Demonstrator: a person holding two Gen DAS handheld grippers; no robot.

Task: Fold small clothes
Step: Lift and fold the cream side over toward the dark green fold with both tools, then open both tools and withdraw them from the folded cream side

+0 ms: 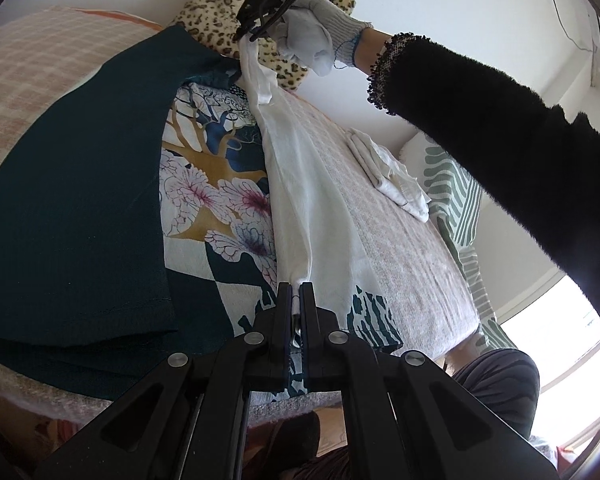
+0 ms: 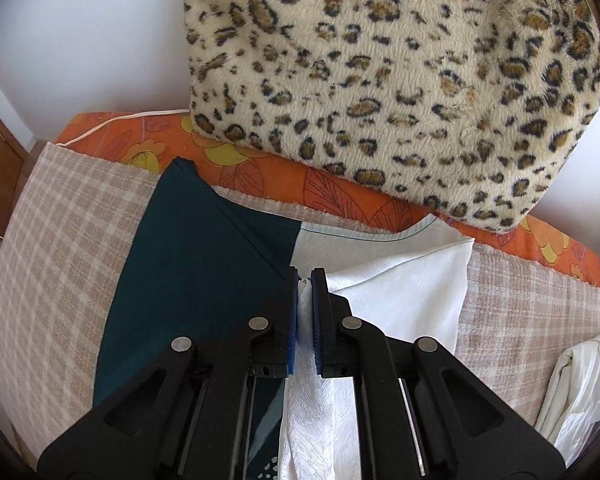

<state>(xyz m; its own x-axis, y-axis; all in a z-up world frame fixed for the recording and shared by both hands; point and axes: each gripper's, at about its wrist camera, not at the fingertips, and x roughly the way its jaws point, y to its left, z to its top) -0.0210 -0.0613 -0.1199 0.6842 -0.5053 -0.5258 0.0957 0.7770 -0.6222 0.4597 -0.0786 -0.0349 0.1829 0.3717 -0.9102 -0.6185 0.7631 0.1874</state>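
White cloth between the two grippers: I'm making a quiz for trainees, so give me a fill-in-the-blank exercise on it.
1. The white cloth is stretched between ____ grippers.
2. The right gripper has its fingers shut on the ____ cloth.
3. Behind the cloth sits a cushion with a ____ print.
4. Left of the left gripper lies a dark ____ garment.

Missing words: two; white; leopard; green

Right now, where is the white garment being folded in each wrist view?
Left wrist view: the white garment runs as a long strip from the left claw at bottom centre up to the right claw at the top.
Right wrist view: it is bunched between the right claw and spreads right of centre.
Shared landmark: the leopard-print cushion.
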